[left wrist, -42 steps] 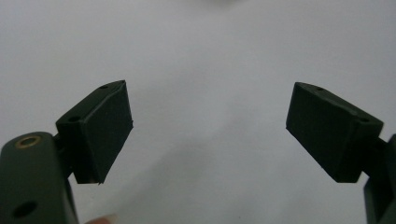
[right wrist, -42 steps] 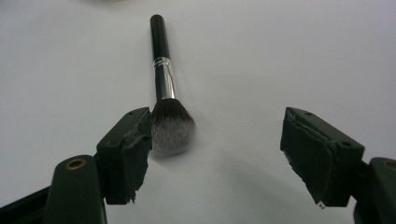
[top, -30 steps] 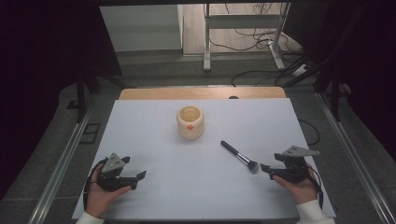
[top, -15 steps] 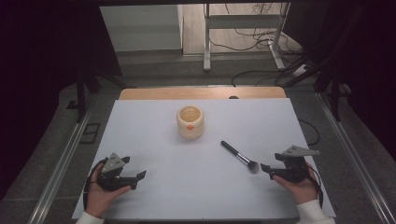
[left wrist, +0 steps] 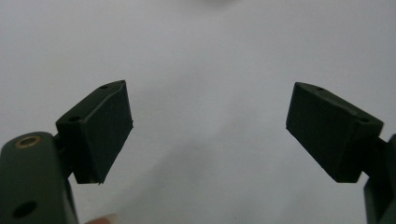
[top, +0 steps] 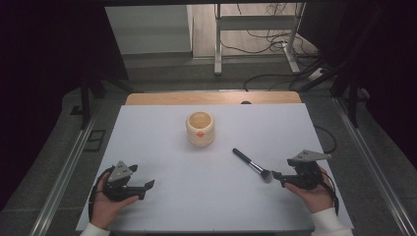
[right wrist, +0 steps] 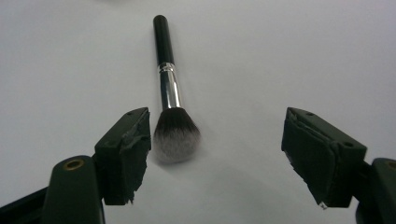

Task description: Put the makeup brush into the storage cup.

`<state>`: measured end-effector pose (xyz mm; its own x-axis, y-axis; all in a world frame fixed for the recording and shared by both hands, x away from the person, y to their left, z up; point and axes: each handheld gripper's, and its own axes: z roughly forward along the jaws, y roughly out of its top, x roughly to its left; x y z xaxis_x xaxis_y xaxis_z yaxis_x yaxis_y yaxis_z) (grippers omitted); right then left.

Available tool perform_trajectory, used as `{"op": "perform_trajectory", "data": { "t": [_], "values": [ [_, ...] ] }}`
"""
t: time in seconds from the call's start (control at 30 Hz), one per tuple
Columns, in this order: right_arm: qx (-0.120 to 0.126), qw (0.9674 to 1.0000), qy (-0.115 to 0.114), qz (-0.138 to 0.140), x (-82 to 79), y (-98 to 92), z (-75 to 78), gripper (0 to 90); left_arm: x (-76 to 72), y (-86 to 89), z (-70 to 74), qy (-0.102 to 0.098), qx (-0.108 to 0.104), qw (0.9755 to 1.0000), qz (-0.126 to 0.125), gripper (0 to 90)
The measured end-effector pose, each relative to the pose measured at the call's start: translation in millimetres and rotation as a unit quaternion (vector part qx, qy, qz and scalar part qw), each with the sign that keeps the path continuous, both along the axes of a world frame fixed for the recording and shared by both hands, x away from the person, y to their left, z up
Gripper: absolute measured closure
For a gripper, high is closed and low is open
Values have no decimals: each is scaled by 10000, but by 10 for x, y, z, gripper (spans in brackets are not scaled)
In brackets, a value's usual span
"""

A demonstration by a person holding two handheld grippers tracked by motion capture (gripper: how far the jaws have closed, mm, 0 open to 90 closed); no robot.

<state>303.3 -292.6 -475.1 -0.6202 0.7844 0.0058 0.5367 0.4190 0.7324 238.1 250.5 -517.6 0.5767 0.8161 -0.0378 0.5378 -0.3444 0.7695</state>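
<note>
Right gripper view: right gripper (right wrist: 217,158), jaws wide and empty, approaches makeup brush (right wrist: 168,93); next, close on its handle.

**Room on the table: mostly open, 2 things in the way**

White table top (top: 162,147) is bare across the left half, so the left gripper (top: 147,185) has free surface ahead and nothing between its wide-apart jaws. Obstacles: a cream cup (top: 200,129) standing mid-table toward the far edge, and a makeup brush (top: 252,165) lying flat, bristles just in front of the right gripper (top: 278,177), by its left jaw in the right gripper view. Gap between cup & brush is passable. Near edge between both hands is open too.
</note>
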Motion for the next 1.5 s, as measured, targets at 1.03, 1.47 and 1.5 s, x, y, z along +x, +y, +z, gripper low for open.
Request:
{"op": "perform_trajectory", "data": {
  "t": [1.03,1.47,1.5],
  "values": [
    [-383,9983,255,358,222,403,237,236,0,-13,18,-33,8,10000,-55,150],
    [-646,9952,472,560,369,620,233,229,-3,-16,22,-37,-7,10000,-56,150],
    [-655,9949,505,577,378,629,231,228,-1,-16,20,-34,-5,10000,-58,150]
  ]
}}
